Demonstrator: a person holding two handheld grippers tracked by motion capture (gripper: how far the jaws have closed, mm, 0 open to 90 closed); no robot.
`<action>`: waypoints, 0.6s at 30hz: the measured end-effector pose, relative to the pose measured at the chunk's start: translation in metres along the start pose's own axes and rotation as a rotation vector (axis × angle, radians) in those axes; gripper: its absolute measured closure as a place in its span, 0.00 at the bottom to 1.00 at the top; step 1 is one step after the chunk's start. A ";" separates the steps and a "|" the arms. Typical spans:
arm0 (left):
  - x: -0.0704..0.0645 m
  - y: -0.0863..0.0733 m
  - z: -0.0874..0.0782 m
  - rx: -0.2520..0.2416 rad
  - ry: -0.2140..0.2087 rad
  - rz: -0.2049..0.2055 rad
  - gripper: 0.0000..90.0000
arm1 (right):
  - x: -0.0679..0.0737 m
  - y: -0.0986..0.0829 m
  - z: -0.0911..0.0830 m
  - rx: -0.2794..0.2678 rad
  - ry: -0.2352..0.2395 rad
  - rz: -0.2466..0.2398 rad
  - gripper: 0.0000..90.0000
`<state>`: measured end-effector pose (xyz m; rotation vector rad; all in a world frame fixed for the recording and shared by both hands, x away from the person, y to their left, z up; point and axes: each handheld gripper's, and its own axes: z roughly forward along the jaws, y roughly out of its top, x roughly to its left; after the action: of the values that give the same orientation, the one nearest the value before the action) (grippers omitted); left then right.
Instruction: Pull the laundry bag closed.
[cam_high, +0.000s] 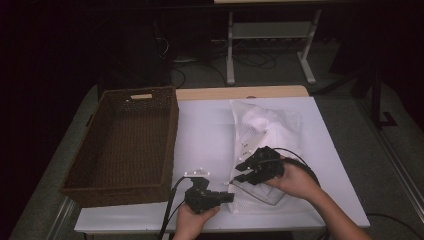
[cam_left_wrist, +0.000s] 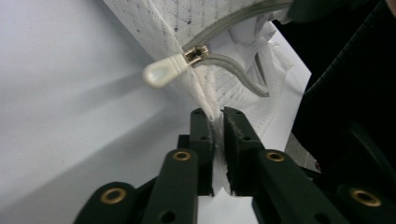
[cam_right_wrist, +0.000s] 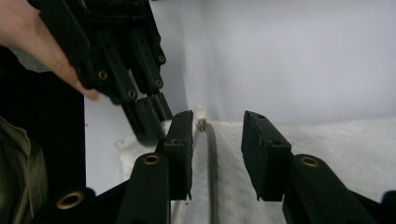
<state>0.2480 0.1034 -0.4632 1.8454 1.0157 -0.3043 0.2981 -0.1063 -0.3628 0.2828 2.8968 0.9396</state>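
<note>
A white mesh laundry bag (cam_high: 265, 131) with white cloth inside lies on the right half of the table. Its grey zipper (cam_right_wrist: 210, 154) ends in a pale teardrop pull (cam_left_wrist: 161, 74) near the bag's front corner. My left gripper (cam_left_wrist: 218, 114) is shut on the mesh fabric just below that pull; it sits at the front edge (cam_high: 231, 196) in the high view. My right gripper (cam_right_wrist: 219, 123) is open, with one jaw on each side of the zipper line close to the pull, and hovers over the bag's near end (cam_high: 239, 172).
A large brown wicker basket (cam_high: 167, 131), empty, stands on the left half of the white table (cam_high: 205, 130). Table frames and cables sit on the floor beyond the far edge. The person's hands (cam_high: 300, 181) come in at the bottom.
</note>
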 end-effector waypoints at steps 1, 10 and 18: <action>0.000 0.000 0.000 0.000 0.002 -0.002 0.89 | 0.000 0.003 0.003 0.006 0.003 0.000 0.70; -0.004 -0.004 0.002 -0.013 0.022 0.017 0.96 | -0.002 0.018 0.038 0.109 0.052 0.018 0.71; -0.006 -0.006 0.001 -0.036 0.036 0.033 0.96 | -0.008 0.026 0.060 0.214 0.080 0.080 0.72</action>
<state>0.2398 0.1007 -0.4634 1.8390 1.0078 -0.2315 0.3182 -0.0530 -0.3963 0.3872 3.0842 0.6651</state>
